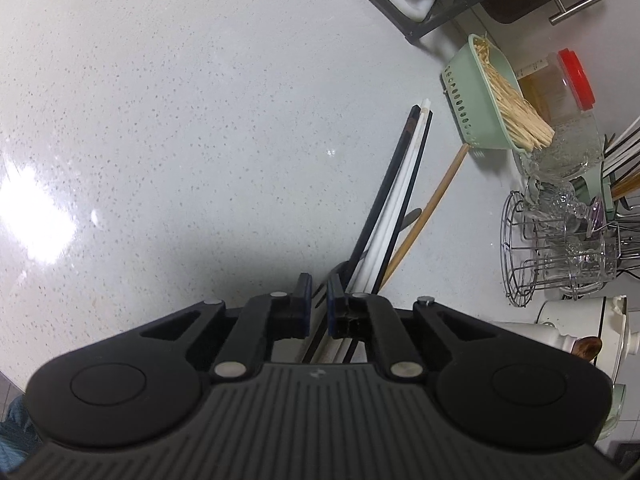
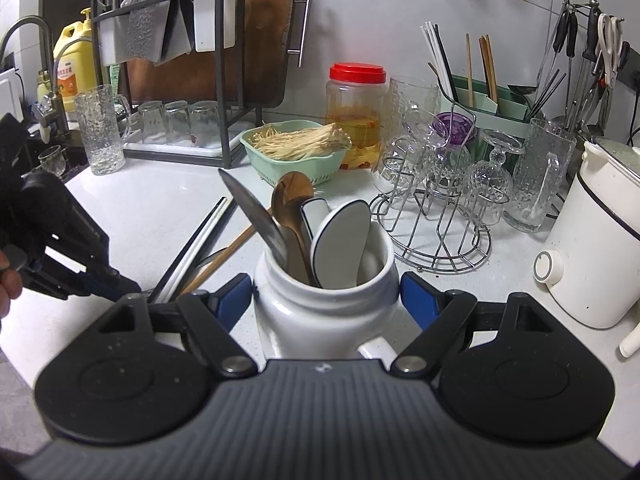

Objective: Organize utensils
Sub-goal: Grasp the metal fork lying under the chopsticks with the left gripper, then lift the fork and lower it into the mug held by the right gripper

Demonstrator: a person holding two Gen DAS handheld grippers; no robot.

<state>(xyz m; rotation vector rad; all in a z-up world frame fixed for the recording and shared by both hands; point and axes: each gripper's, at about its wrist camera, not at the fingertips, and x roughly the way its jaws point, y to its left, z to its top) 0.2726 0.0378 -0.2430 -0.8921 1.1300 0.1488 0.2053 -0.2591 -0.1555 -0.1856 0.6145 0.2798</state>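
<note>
A white ceramic jar (image 2: pixel 320 312) stands between the fingers of my right gripper (image 2: pixel 325 300), which is shut on its sides. The jar holds a knife (image 2: pixel 256 216), a wooden spoon (image 2: pixel 290 204) and white spoons (image 2: pixel 340 240). Several black and white chopsticks (image 1: pixel 394 200) and a wooden stick (image 1: pixel 432 208) lie on the white counter (image 1: pixel 180 120). My left gripper (image 1: pixel 319 304) sits low over the near ends of the chopsticks, its jaws close together with thin dark sticks in the narrow gap. It also shows in the right wrist view (image 2: pixel 120 286), left of the jar.
A green basket of pale sticks (image 2: pixel 298 148), a red-lidded jar (image 2: pixel 356 112), a wire rack of glasses (image 2: pixel 440 200), a green utensil holder (image 2: pixel 492 108) and a white cooker (image 2: pixel 592 240) stand at the back and right. A dish rack (image 2: pixel 180 60) stands behind.
</note>
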